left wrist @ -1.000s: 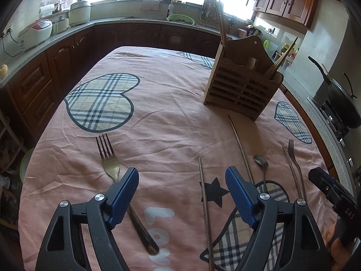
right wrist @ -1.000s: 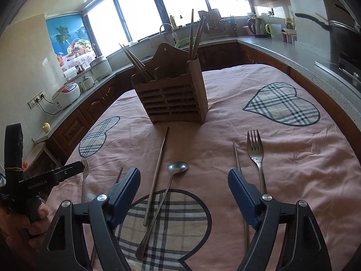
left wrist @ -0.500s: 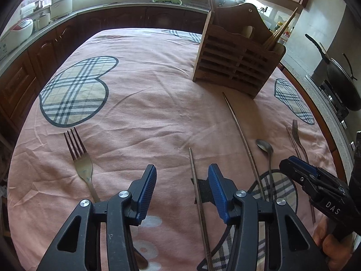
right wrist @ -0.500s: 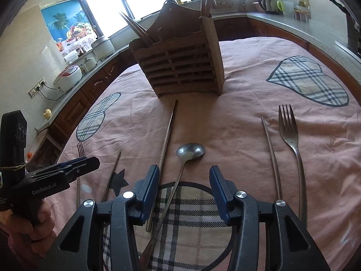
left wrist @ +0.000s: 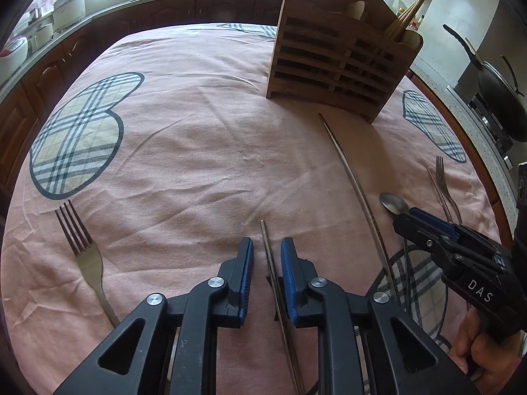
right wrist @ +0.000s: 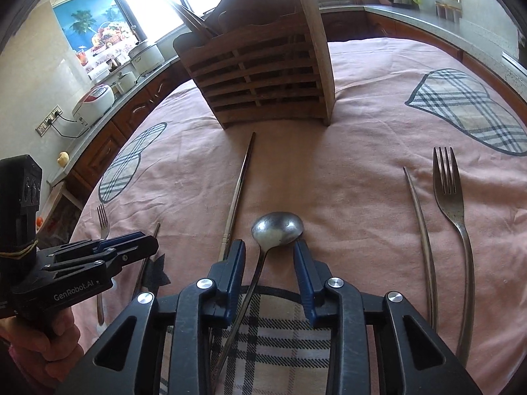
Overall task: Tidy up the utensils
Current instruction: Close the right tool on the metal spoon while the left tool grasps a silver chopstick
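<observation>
A wooden slatted utensil holder [left wrist: 339, 56] stands at the far side of the pink tablecloth, also in the right wrist view [right wrist: 263, 75]. My left gripper [left wrist: 266, 253] is low over the cloth with its jaws nearly closed around a metal chopstick [left wrist: 270, 256]; a small gap shows on each side. My right gripper [right wrist: 268, 256] straddles the handle of a metal spoon [right wrist: 276, 230], jaws narrowed but apart from it. A second chopstick [left wrist: 355, 181] lies between them. One fork [left wrist: 82, 250] lies left, another fork [right wrist: 454, 204] right beside a third chopstick [right wrist: 421, 230].
The holder has chopsticks [left wrist: 411, 10] standing in it. Kitchen counters with a rice cooker [right wrist: 95, 98] and pots ring the table. A wok [left wrist: 497, 98] sits on the stove at the right. The right gripper's body [left wrist: 461, 263] is close beside my left gripper.
Both grippers have dropped toward the cloth and narrowed their jaws, the left around the chopstick, the right around the spoon handle. The utensils have not moved.
</observation>
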Tool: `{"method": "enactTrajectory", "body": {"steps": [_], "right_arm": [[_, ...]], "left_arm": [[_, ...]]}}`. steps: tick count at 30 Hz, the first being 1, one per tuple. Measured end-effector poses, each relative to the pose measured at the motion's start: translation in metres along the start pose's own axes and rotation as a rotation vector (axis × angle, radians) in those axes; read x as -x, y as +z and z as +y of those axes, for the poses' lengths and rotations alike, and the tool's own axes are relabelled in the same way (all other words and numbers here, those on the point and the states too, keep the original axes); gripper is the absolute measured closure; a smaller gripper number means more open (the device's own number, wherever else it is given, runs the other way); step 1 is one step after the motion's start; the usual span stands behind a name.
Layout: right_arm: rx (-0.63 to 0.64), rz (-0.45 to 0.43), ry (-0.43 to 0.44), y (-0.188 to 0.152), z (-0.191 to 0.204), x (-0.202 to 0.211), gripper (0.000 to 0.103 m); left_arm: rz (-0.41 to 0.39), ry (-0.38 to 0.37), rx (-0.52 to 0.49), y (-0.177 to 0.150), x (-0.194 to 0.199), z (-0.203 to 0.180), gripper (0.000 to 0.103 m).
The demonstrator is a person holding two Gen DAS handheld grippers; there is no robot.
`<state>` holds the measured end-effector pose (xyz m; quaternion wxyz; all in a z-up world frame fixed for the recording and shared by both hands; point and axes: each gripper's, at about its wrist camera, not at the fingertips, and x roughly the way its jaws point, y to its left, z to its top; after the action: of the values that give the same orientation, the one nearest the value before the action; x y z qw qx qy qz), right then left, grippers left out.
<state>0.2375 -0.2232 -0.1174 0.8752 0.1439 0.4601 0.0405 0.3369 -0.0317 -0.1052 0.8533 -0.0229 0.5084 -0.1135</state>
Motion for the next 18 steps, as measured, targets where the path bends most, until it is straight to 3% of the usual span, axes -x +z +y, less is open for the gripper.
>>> {"method": "enactTrajectory", "body": {"steps": [5,18], "right_arm": [[0.039,0.006,-0.023,0.004,0.004,-0.004,0.074],[0.145,0.027,-0.103,0.002,0.022,-0.007,0.077]], "left_arm": [[-0.003,0.021,-0.021,0.002,-0.005,-0.007,0.096],[0.019,0.034,-0.076,0.005,-0.005,-0.014,0.097]]}}
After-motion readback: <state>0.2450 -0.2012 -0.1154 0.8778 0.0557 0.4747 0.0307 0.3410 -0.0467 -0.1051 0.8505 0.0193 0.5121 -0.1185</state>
